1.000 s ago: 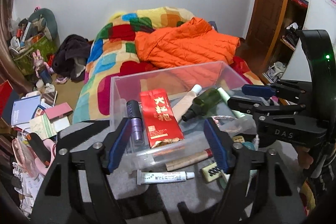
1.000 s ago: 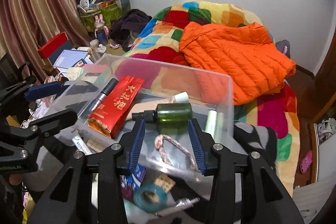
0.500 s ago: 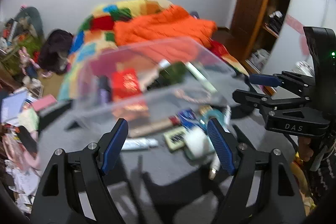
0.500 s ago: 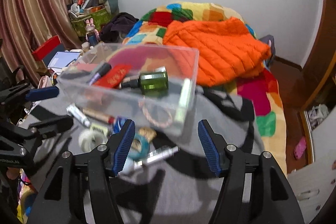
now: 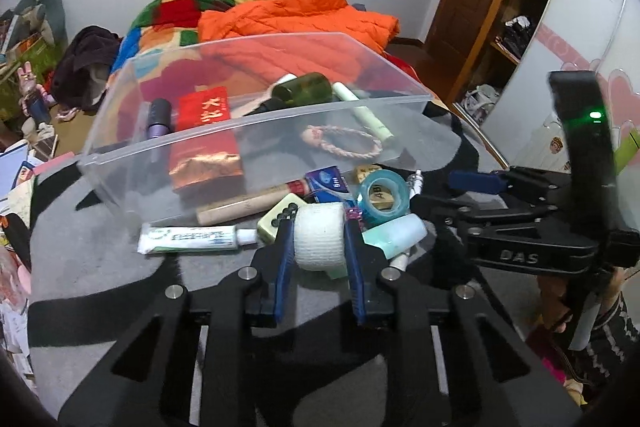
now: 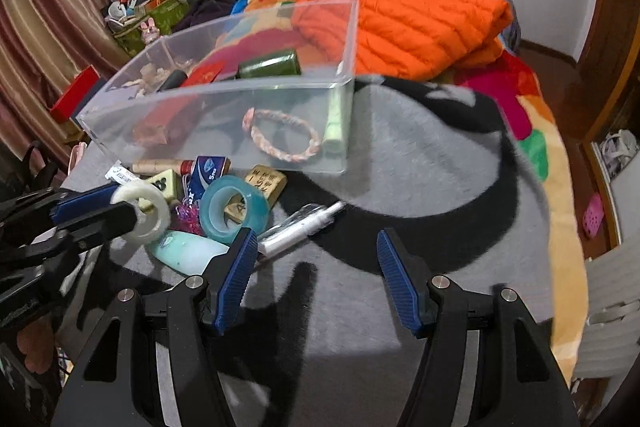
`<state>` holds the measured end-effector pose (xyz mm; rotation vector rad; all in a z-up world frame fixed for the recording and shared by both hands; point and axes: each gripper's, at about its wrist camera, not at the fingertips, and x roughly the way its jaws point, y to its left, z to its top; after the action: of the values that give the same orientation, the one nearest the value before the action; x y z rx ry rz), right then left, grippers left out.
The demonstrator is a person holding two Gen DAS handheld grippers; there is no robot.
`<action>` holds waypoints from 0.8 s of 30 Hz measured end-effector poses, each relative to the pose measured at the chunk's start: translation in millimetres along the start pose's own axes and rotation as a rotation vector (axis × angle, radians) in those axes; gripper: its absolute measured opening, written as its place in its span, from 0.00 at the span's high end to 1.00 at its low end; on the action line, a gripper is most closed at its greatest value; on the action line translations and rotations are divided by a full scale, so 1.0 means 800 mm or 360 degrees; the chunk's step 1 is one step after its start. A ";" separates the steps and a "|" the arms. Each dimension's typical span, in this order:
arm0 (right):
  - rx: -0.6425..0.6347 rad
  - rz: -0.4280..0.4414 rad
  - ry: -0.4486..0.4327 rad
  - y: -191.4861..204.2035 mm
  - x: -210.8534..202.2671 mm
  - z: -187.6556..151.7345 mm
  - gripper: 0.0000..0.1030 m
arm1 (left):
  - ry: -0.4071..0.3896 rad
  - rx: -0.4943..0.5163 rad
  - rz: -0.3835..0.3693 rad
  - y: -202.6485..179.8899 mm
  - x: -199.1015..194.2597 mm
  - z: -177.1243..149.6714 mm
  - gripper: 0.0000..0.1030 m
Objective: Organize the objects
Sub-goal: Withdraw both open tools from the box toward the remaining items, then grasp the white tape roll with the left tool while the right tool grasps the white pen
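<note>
White gauze roll (image 5: 319, 235): light, soft, squashes easily, so grip flat sides gently. Left gripper (image 5: 316, 247) has just closed, pinching it, in the pile before the clear bin (image 5: 256, 119). Right gripper (image 6: 314, 259) spread, empty.

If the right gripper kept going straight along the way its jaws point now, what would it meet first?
Probably bare grey blanket: the right gripper stands open with nothing between its jaws. The silver tube lies just left of that line, the clear box farther on. Depth is uncertain.
</note>
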<state>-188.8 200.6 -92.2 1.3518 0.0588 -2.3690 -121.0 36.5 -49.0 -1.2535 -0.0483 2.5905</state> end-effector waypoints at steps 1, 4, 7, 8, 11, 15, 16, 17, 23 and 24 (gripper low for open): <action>0.0010 0.0003 -0.0012 0.001 0.001 0.001 0.43 | -0.0012 0.0001 0.0012 0.001 -0.003 -0.002 0.76; 0.0013 0.0025 0.0015 0.009 0.008 0.003 0.43 | -0.0040 0.0009 0.0047 0.006 -0.012 -0.008 0.76; -0.0053 -0.0037 0.0018 0.024 0.014 -0.002 0.41 | -0.0057 0.0022 0.0079 0.010 -0.021 -0.014 0.76; -0.0094 -0.0070 0.0013 0.031 0.015 -0.004 0.41 | -0.0062 0.0026 0.0090 0.011 -0.023 -0.015 0.76; -0.0147 -0.0090 0.0003 0.038 0.012 -0.010 0.48 | -0.0066 0.0027 0.0095 0.015 -0.029 -0.021 0.76; -0.0186 -0.0067 0.0004 0.038 0.003 -0.017 0.59 | -0.0063 0.0057 0.0127 0.016 -0.038 -0.032 0.76; -0.0199 -0.0067 0.0000 0.038 -0.001 -0.019 0.61 | -0.0058 0.0061 0.0126 0.017 -0.039 -0.035 0.76; -0.0214 -0.0066 -0.0001 0.038 -0.004 -0.021 0.65 | -0.0052 0.0065 0.0125 0.017 -0.040 -0.039 0.76; -0.0352 -0.0122 -0.0004 0.042 -0.017 -0.037 0.81 | -0.0013 0.0094 0.0119 0.014 -0.044 -0.060 0.76; -0.0367 -0.0129 -0.0006 0.043 -0.019 -0.040 0.82 | -0.0006 0.0100 0.0123 0.012 -0.042 -0.062 0.76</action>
<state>-143.4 182.0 -90.8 1.2553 0.3803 -2.3453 -65.3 14.9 -55.9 -1.2519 0.0820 2.6374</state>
